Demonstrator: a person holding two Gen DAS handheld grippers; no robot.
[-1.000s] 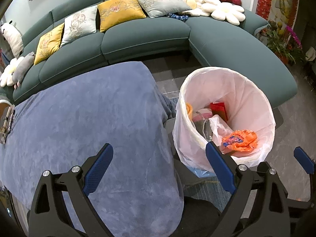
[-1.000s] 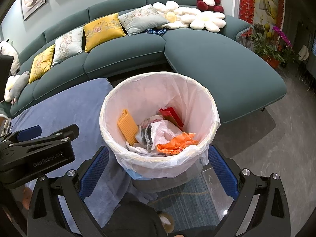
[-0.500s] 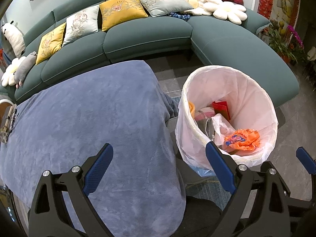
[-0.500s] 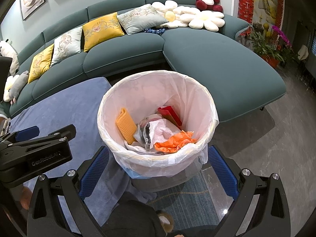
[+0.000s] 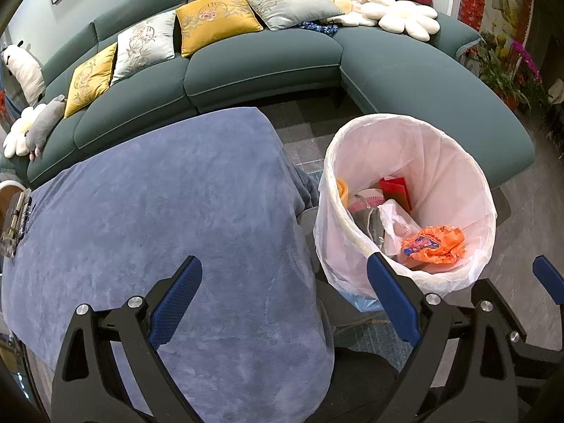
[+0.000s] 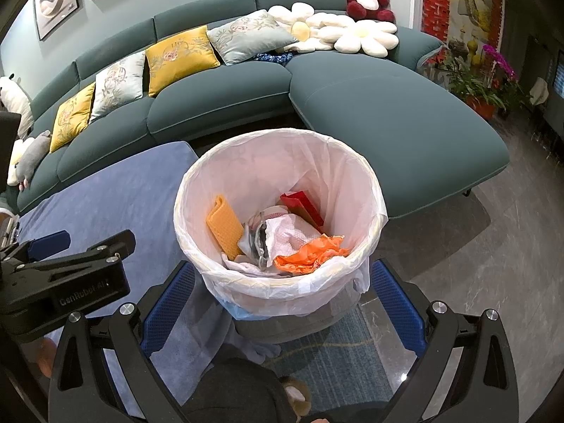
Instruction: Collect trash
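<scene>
Crumpled orange wrapper (image 6: 310, 255) tops the round, plastic-lined bin (image 6: 373, 190).

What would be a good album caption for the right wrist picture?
Open right claw above a lined trash bin holding an orange wrapper and red packet, teal sofa behind.

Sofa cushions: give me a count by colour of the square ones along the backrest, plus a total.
Yellow embroidered square cushions: 2
Pale grey-blue embroidered square cushions: 2
Total: 4
</scene>
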